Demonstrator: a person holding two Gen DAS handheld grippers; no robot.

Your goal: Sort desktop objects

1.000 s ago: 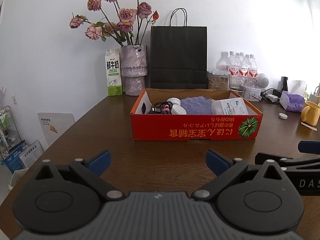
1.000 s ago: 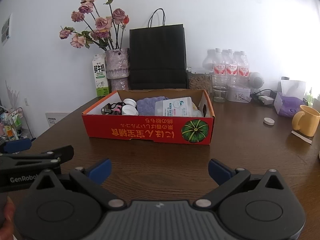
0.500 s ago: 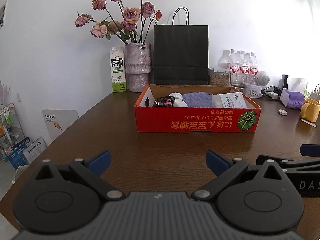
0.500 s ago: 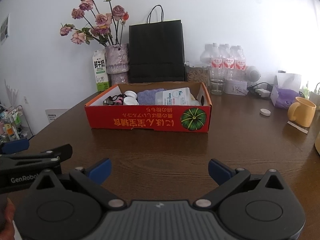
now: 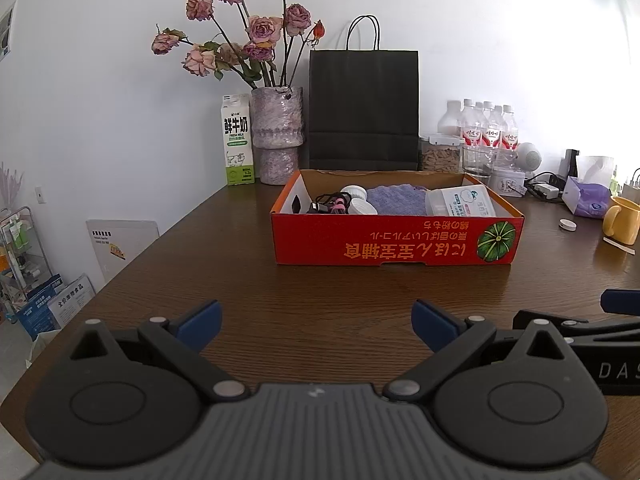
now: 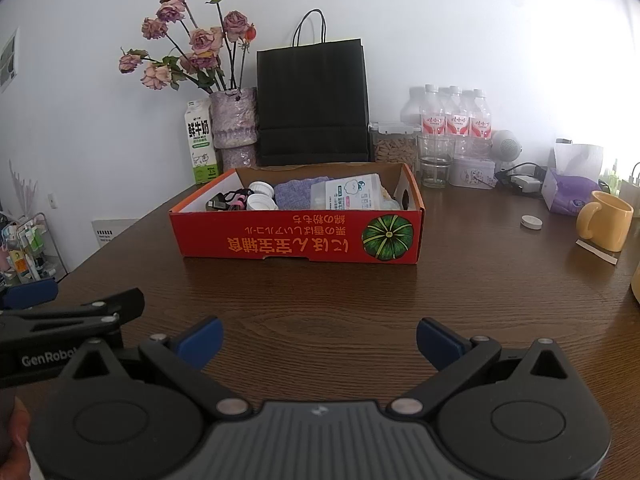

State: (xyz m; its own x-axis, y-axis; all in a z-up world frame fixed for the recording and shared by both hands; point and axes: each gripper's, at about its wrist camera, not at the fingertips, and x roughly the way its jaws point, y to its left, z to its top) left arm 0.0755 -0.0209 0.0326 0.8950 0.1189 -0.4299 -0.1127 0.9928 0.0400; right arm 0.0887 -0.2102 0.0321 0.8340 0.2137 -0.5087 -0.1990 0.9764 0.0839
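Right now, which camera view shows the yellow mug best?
The right wrist view: the yellow mug appears whole, handle and rim clear. In the left wrist view, the mug sits at the frame edge, partly cut off.

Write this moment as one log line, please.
left tongs: open, empty | right tongs: open, empty | box: on table, holds items | both tongs short of box
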